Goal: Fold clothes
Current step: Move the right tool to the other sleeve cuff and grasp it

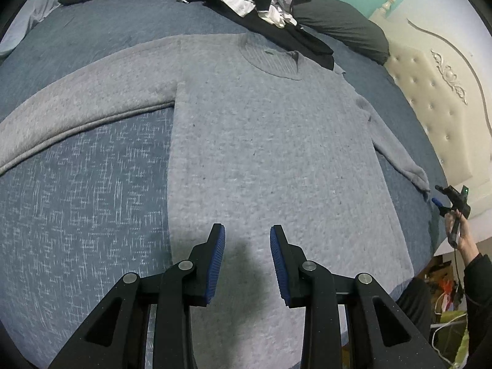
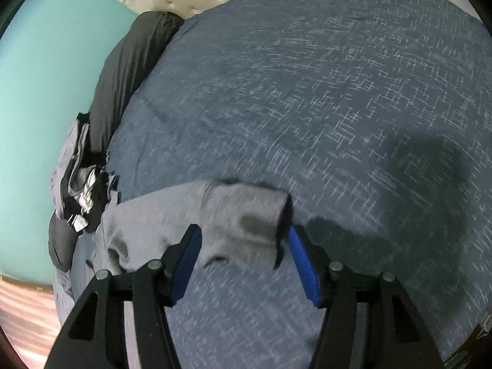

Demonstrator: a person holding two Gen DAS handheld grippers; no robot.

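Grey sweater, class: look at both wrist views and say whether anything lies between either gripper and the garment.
Nothing visible does. The left gripper hangs open over the grey sweater body with only air between. The right gripper is open at the sleeve cuff, unblocked. The pile of dark clothes overlaps only the far shoulder.

Blue bedspread [image 1: 80, 190] with pale crosshatch weave, covering the bed; dark grey pillows [image 1: 341, 24] along its far edge against a turquoise wall [image 2: 46, 92]; cream button-tufted headboard [image 1: 430, 98] with carved scroll ornament; wooden floor [image 2: 24, 310] beside the bed.
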